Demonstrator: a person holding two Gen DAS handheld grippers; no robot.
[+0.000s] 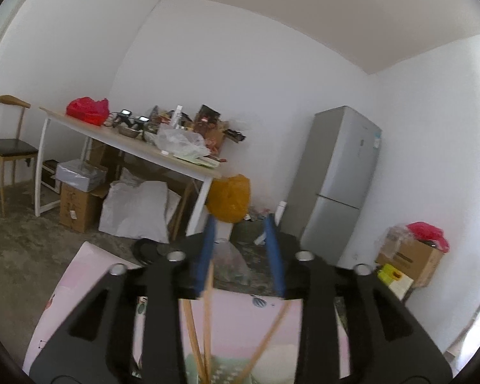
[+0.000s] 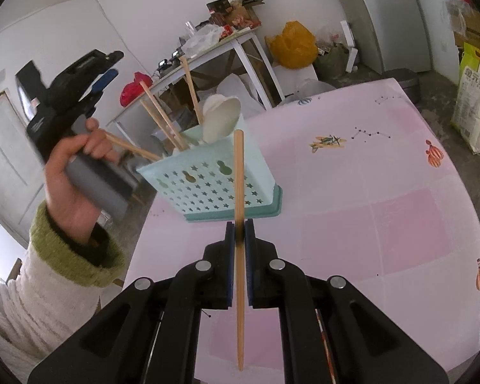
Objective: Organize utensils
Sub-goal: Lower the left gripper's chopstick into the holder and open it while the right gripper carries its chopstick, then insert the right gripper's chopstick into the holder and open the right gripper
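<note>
Right in front of us, our right claw (image 2: 239, 233) is pressed tight on a single wooden chopstick (image 2: 239, 256), pinching it partway up so the stick stands nearly upright between the blue pads (image 2: 229, 249), its lower tip down by the pink counter (image 2: 384, 192). Just past it sits the pale green utensil basket (image 2: 214, 185), star-shaped holes punched in its wall, and it already carries several chopsticks (image 2: 163, 121) leaning at angles plus a white spoon (image 2: 220, 118).

Over on the left, a hand (image 2: 73, 172) in a white sleeve with a green cuff (image 2: 73, 249) grips our left claw (image 2: 104, 78), raised above the basket's far side. From its own camera, the left claw (image 1: 243, 249) stands spread, blue fingers (image 1: 273, 249) apart, nothing pinched; a chopstick (image 1: 208, 304) rises close against the left finger, whether it touches we cannot tell. More sticks fan below, out of the basket (image 1: 220, 368).

Farther out, a yellow-and-white sack (image 2: 473, 96) leans on the floor with Chinese characters printed on it, too small for us to read. Beyond: a cluttered white table (image 1: 128, 147), an orange bag (image 1: 230, 198), a grey fridge (image 1: 339, 179), cardboard boxes (image 1: 412, 262).
</note>
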